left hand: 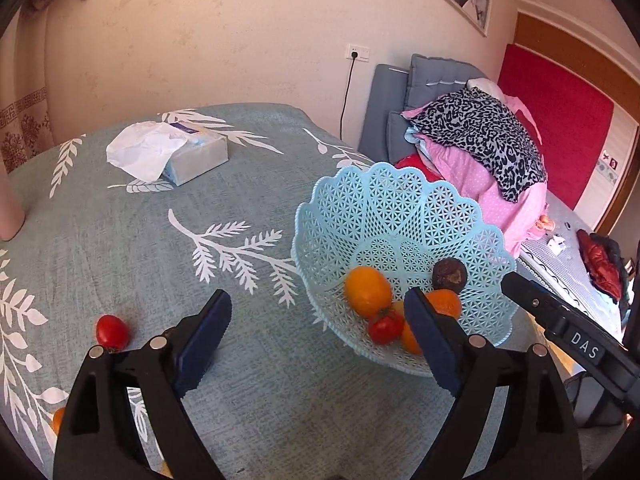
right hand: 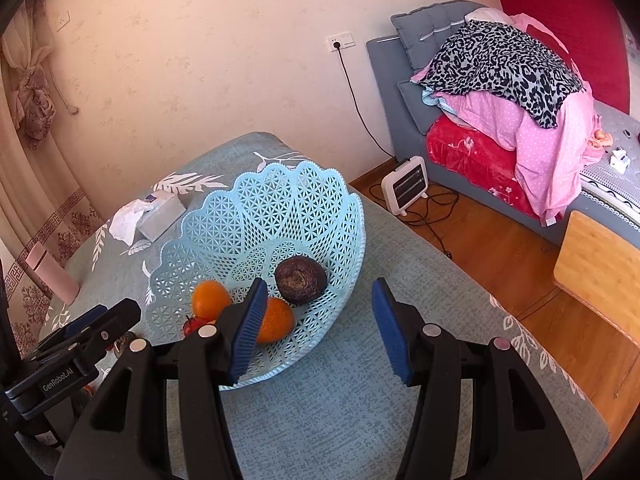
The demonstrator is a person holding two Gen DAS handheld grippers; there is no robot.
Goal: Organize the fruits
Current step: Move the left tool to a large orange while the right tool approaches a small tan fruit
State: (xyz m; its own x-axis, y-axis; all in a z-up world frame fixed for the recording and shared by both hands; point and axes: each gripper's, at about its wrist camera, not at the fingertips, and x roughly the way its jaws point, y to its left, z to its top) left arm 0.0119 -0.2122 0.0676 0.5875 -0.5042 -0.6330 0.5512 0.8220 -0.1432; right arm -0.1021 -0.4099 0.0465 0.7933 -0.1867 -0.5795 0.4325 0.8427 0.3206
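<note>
A light blue lattice basket (left hand: pixel 400 216) (right hand: pixel 280 200) stands on the table. It holds oranges (left hand: pixel 368 291) (right hand: pixel 211 299), a red tomato (left hand: pixel 385 326) and a dark brown fruit (left hand: pixel 449 275) (right hand: pixel 301 280). A second tomato (left hand: pixel 112 332) lies loose on the cloth left of my left gripper (left hand: pixel 320 344), which is open and empty just left of the basket. An orange piece (left hand: pixel 58 419) peeks out at the lower left edge. My right gripper (right hand: pixel 318 332) is open and empty, hovering at the basket's near right rim.
The table has a teal cloth with white leaf print (left hand: pixel 200 240). A tissue box (left hand: pixel 192 156) (right hand: pixel 158 216) sits at the back. A pink cylinder (right hand: pixel 56 276) stands at the left. Right of the table are a wooden floor, a small heater (right hand: pixel 405 186) and a bed with piled bedding (right hand: pixel 512 92).
</note>
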